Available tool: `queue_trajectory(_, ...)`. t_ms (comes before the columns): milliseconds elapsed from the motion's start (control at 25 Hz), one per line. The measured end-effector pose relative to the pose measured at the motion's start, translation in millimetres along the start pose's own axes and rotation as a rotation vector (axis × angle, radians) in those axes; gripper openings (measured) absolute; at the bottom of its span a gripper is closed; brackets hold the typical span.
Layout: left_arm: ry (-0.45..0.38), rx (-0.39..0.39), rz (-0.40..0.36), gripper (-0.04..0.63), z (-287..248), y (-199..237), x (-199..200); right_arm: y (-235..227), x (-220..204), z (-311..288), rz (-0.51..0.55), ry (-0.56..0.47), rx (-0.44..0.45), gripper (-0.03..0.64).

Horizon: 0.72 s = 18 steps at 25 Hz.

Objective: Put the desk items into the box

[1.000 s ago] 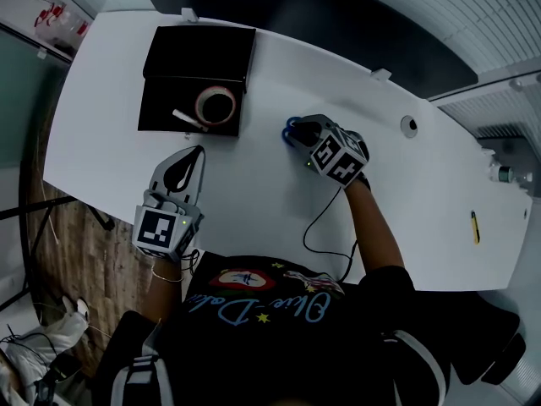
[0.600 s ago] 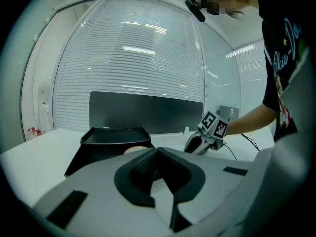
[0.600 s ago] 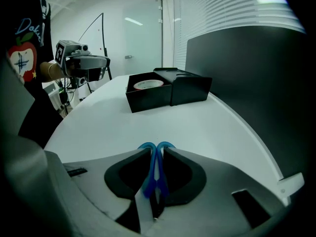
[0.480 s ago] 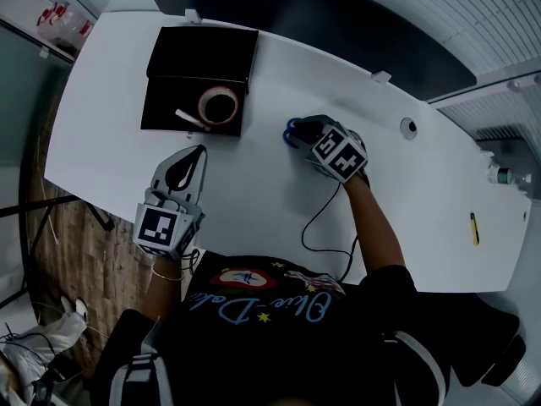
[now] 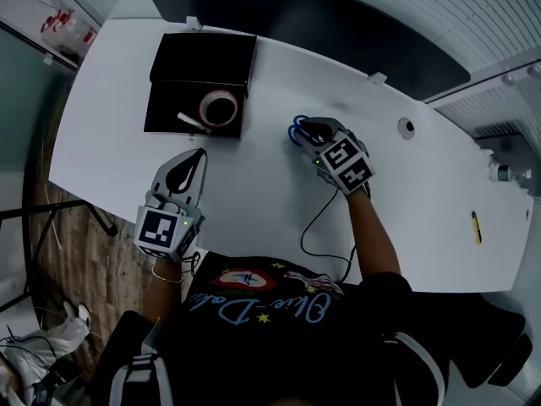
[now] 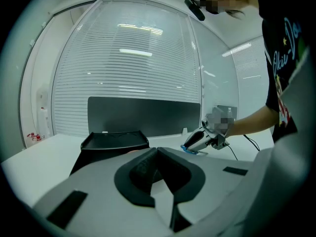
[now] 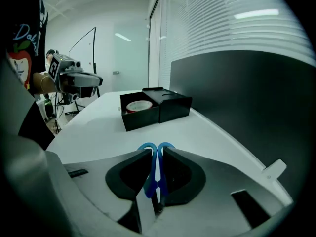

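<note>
Two blue loops of the scissors (image 7: pixel 146 148) poke past the right gripper (image 7: pixel 157 154), whose jaws have just been opening slightly yet pinch the handles. They sit right of the box (image 7: pixel 140 118), well apart from it. Light, stiff and smooth, they would probably swivel; a hold nearer the pivot seems safer. That gripper tilts downward, facing the box. The left gripper (image 5: pixel 184 169) hovers on the box's near side, jaws together, empty.

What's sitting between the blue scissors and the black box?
Nothing; only bare white table separates scissors and box, as the right gripper view shows.
</note>
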<state>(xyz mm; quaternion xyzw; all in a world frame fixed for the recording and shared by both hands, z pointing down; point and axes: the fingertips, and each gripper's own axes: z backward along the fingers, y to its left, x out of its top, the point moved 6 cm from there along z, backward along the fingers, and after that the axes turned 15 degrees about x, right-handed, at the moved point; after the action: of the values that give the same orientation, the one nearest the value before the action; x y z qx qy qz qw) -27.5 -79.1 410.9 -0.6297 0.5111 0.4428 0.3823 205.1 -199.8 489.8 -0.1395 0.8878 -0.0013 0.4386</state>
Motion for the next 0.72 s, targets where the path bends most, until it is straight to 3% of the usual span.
queue_trajectory(720,-0.042,-0.038,-0.083,0.002,17,-20,18,22,22,78,-0.035,-0.374,-0.197,0.083)
